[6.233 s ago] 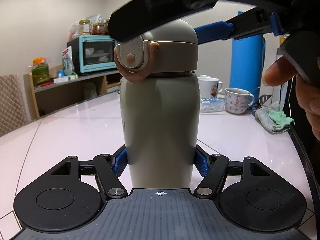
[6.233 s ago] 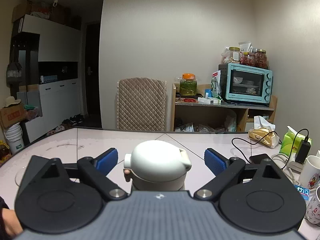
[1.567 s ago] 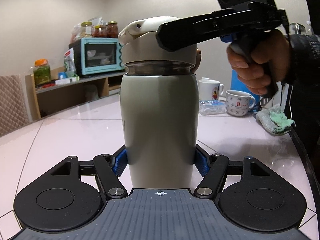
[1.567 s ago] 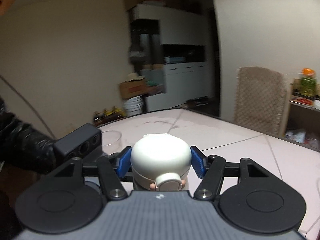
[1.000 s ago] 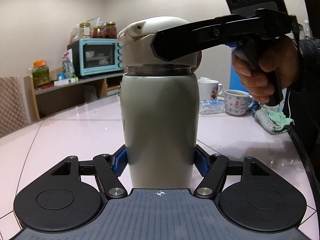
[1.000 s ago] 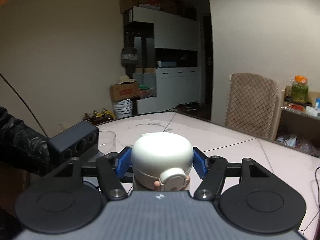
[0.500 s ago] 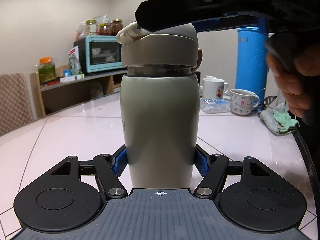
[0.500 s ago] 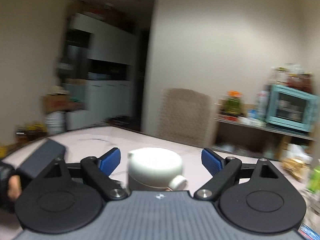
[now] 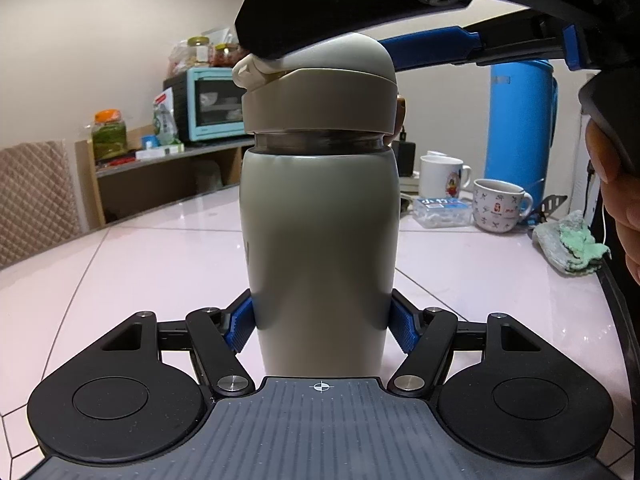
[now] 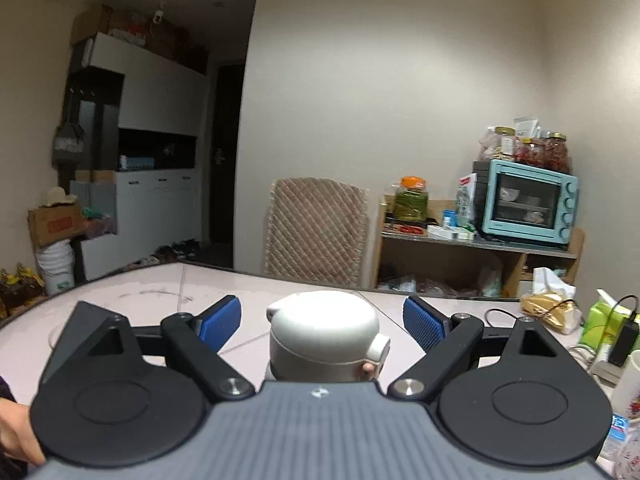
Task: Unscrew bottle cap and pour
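A grey-beige insulated bottle [image 9: 320, 240] stands upright on the pale table. My left gripper [image 9: 320, 320] is shut on the bottle's lower body, a blue pad on each side. The bottle's domed cap [image 9: 320, 92] sits on the neck with a dark metal band showing beneath it. My right gripper [image 10: 322, 320] is open around the cap [image 10: 324, 334], its blue pads apart from it on both sides. In the left wrist view the right gripper [image 9: 420, 8] hovers over the cap.
Two mugs [image 9: 500, 210], a small plastic box [image 9: 440, 210], a blue flask [image 9: 520, 128] and a green cloth [image 9: 572, 244] lie right of the bottle. A charger and cable [image 10: 620, 340], tissues and a snack bag sit at the table's far right. A chair [image 10: 316, 232] stands behind.
My right gripper let go of the cap and swung back to the right, open. The cap has turned; a metal band now shows under it. The left gripper has not moved.
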`<state>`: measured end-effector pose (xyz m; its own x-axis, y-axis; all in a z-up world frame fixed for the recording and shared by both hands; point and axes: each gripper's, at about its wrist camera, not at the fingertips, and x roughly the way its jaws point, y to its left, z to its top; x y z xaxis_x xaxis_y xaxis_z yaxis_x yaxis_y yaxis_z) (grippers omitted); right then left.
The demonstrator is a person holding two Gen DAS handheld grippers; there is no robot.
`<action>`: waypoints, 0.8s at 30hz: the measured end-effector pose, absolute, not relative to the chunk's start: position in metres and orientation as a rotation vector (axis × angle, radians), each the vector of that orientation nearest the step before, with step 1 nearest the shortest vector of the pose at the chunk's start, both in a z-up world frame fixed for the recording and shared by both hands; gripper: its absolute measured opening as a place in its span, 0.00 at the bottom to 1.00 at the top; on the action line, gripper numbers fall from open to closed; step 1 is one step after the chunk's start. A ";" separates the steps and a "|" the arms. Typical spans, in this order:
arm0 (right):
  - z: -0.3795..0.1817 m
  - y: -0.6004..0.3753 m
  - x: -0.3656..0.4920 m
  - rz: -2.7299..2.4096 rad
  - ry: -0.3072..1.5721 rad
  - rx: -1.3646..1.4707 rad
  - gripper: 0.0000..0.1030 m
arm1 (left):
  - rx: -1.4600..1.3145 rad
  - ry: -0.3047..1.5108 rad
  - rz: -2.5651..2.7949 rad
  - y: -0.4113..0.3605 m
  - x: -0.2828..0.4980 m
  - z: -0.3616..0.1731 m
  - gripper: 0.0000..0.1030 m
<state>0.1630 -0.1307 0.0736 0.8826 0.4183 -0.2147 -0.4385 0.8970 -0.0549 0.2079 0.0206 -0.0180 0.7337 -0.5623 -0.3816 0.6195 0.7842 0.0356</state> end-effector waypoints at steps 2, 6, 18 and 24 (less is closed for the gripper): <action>0.073 -0.126 0.163 0.436 0.210 -0.105 0.87 | 0.165 0.363 -0.653 0.021 0.208 -0.019 0.70; 0.072 -0.119 0.161 0.427 0.215 -0.114 0.87 | 0.161 0.363 -0.649 0.020 0.207 -0.020 0.70; 0.076 -0.109 0.163 0.342 0.250 -0.080 0.87 | 0.163 0.366 -0.643 0.015 0.206 -0.019 0.70; 0.075 -0.110 0.170 0.309 0.284 -0.042 0.87 | 0.163 0.370 -0.635 0.006 0.205 -0.019 0.70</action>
<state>0.1704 -0.1099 0.0753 0.9133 0.2937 -0.2822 -0.3055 0.9522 0.0022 0.2046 0.0064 -0.0186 0.7427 -0.5476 -0.3855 0.6051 0.7954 0.0359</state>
